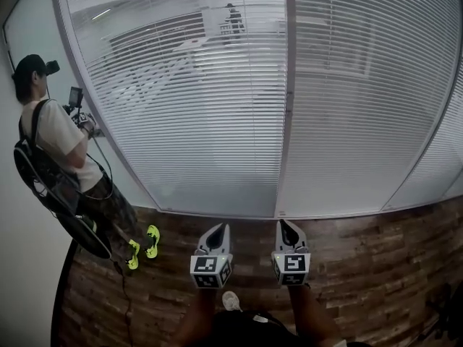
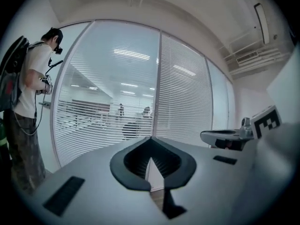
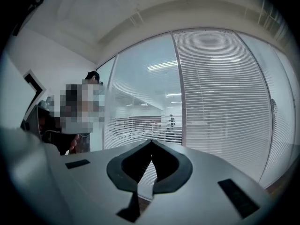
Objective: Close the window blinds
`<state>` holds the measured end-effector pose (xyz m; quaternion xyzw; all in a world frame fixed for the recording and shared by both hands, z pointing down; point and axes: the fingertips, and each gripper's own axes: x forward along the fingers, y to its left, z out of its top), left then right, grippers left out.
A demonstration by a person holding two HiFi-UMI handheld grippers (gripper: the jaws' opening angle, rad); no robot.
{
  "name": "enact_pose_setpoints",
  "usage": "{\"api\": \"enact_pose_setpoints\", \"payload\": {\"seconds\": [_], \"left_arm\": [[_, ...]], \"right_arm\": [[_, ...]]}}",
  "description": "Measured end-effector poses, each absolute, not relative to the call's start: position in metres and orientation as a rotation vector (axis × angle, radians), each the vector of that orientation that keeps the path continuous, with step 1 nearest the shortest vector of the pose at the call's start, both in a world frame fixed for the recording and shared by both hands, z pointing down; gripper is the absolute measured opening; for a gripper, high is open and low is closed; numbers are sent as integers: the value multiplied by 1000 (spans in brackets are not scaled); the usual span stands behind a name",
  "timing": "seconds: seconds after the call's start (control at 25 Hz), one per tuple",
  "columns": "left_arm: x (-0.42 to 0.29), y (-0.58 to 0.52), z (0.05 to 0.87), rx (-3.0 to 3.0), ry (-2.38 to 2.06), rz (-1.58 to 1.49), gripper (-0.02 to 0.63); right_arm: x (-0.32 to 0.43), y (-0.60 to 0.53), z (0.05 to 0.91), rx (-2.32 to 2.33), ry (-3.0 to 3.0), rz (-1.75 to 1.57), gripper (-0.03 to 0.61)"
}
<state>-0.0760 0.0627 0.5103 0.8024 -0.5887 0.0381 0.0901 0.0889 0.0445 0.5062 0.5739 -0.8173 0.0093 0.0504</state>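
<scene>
both grippers sit side by side low in the head view, above the wood floor [image 1: 362, 266], pointing toward the glazed wall. the left gripper [image 1: 219, 227] has its jaws pressed together tip to tip with nothing between them, and the right gripper [image 1: 283, 224] is likewise closed and empty. the window blinds [image 1: 217, 121] cover the wall ahead, apart from both grippers. the slats of the left panel are tilted open enough to show an office beyond, while the slats of the right panel [image 1: 362, 100] look flatter and more opaque. a vertical frame post [image 1: 287, 92] divides the 2 panels. at the far left a person [image 1: 61, 150] with a backpack and yellow-green shoes [image 1: 145, 244] stands near the glass.
</scene>
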Motion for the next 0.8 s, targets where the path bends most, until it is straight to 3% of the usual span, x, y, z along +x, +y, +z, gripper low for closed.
{"api": "enact_pose_setpoints", "payload": {"seconds": [0.8], "left_arm": [[-86,-79,496,2514,-1762,195,-6]], "right_arm": [[69,-83,509,1780,-2439,4,2]]}}
